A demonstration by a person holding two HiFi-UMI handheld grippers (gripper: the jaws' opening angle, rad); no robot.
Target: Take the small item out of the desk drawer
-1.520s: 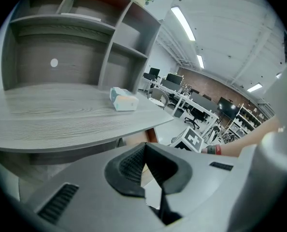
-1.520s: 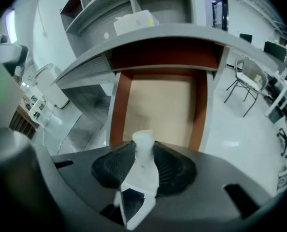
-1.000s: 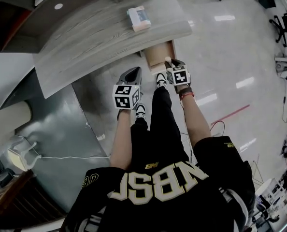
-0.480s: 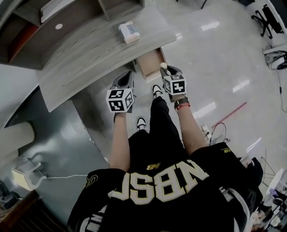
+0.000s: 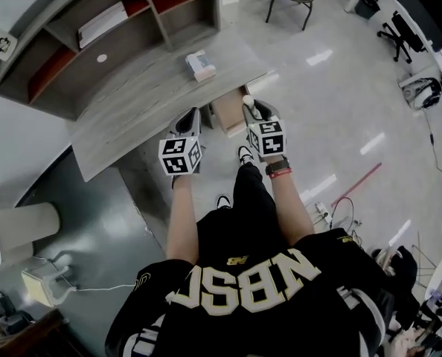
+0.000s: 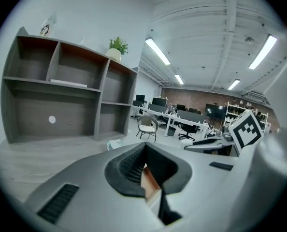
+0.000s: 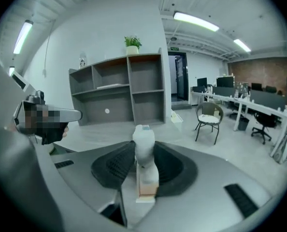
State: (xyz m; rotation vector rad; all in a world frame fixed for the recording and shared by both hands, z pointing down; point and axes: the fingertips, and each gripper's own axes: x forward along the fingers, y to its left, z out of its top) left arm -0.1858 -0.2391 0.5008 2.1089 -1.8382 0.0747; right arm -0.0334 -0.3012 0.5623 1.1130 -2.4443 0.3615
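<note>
Under the desk's (image 5: 132,103) front edge the drawer (image 5: 228,111) stands open, and the right gripper (image 5: 250,108), clamped on the item (image 7: 144,146), has risen clear above it, so the item is out; the left gripper (image 5: 192,117) is closed and empty.

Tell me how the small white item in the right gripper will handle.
Probably light and stiff: the small white item stands unbent between the fingers of the right gripper. Its smooth rounded top suggests it may slip or roll.
</note>
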